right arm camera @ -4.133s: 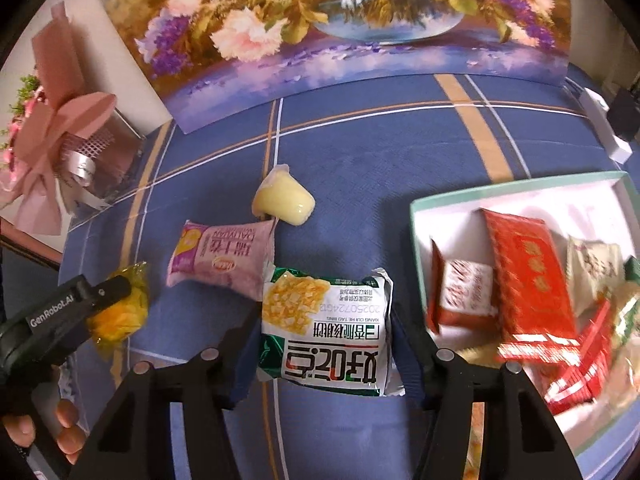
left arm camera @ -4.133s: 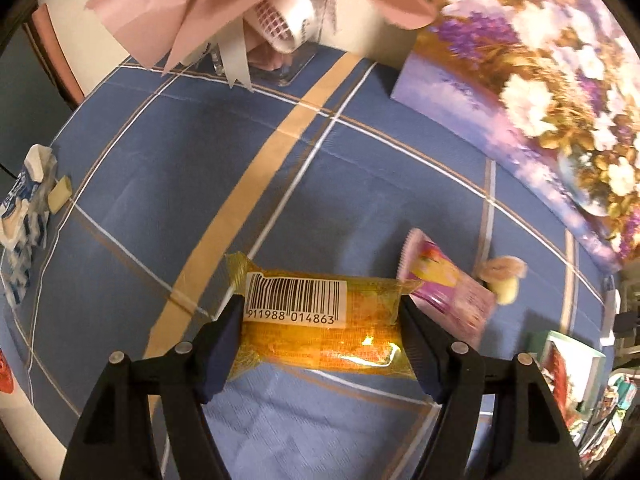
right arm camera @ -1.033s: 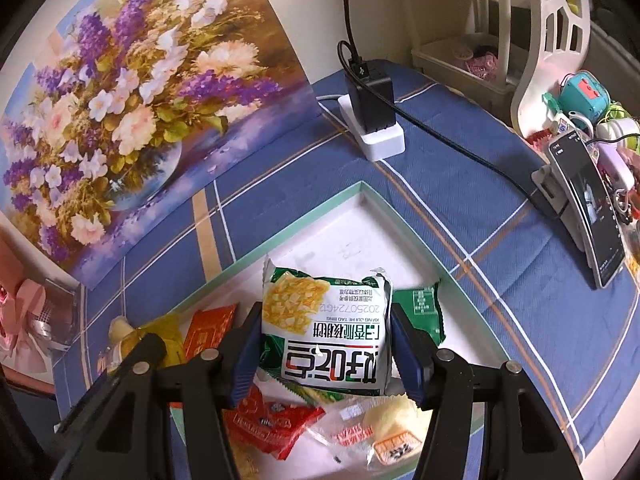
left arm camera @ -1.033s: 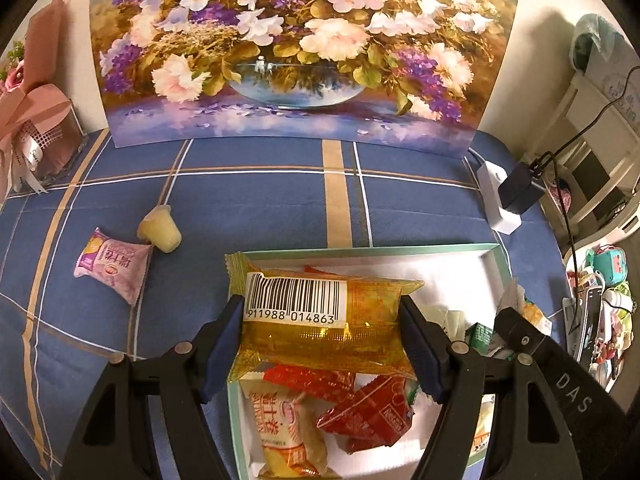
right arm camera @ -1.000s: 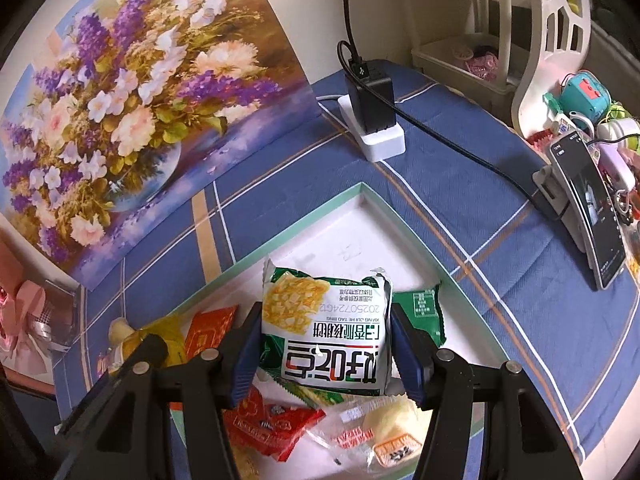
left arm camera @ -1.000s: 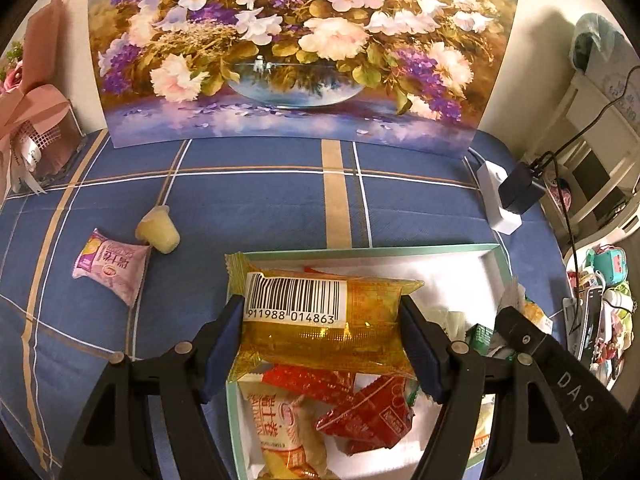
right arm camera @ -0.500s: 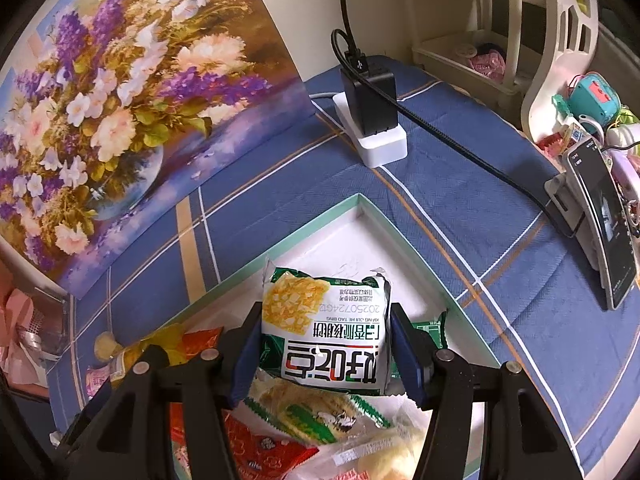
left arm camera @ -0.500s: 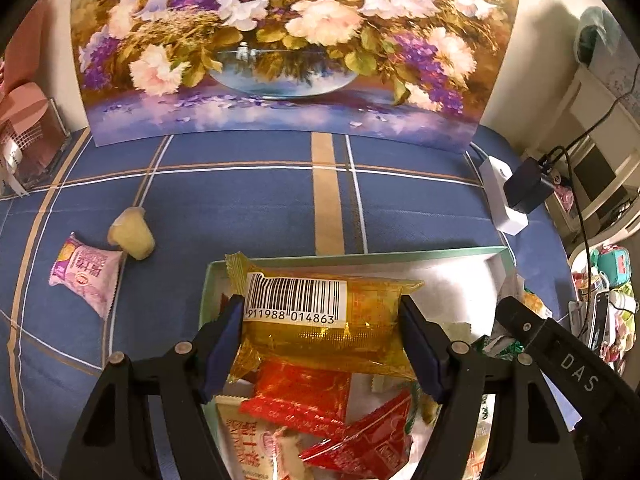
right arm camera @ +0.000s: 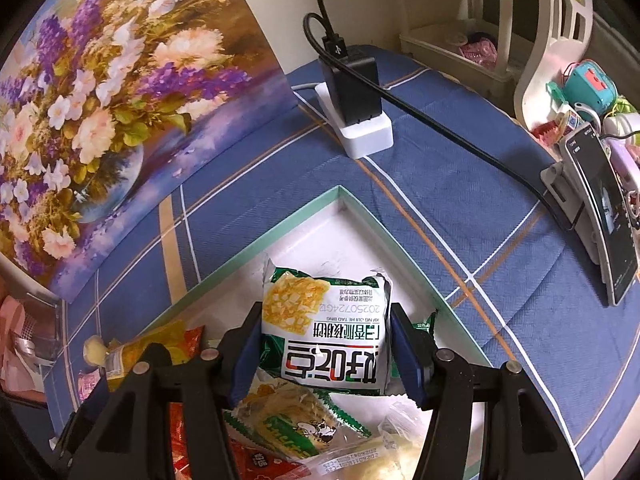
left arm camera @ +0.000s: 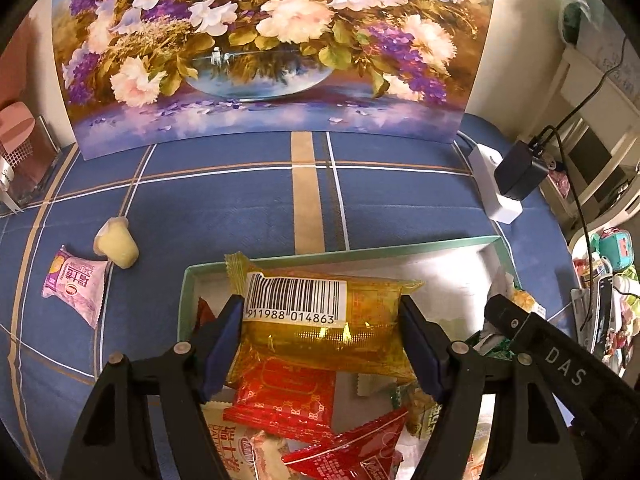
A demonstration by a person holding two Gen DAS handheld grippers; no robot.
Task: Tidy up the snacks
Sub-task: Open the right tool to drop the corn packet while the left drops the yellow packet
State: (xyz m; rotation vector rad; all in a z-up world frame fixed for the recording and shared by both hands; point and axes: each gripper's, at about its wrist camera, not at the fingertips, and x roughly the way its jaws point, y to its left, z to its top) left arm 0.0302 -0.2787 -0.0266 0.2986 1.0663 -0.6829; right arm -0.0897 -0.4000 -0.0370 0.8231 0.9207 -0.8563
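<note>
My left gripper (left arm camera: 320,340) is shut on a yellow-orange snack packet (left arm camera: 320,320) with a barcode label, held just above the white box with a mint-green rim (left arm camera: 360,250). My right gripper (right arm camera: 324,352) is shut on a green and white cracker packet (right arm camera: 326,328), low over the same box (right arm camera: 340,192). The box holds several red, yellow and green packets. The other gripper's black arm (left arm camera: 560,360) shows at the right of the left wrist view. On the blue cloth to the left lie a pink packet (left arm camera: 76,284) and a pale yellow jelly cup (left arm camera: 116,242).
A large flower painting (left arm camera: 260,48) stands along the back of the blue checked tablecloth (left arm camera: 240,208). A white power strip with a black charger (right arm camera: 356,92) and cable sits at the back right. A phone on a stand (right arm camera: 600,208) and clutter lie right. A pink bouquet (left arm camera: 20,148) stands far left.
Both grippers have come down a little toward the box, each keeping its packet. The box and its contents look larger and nearer in both wrist views.
</note>
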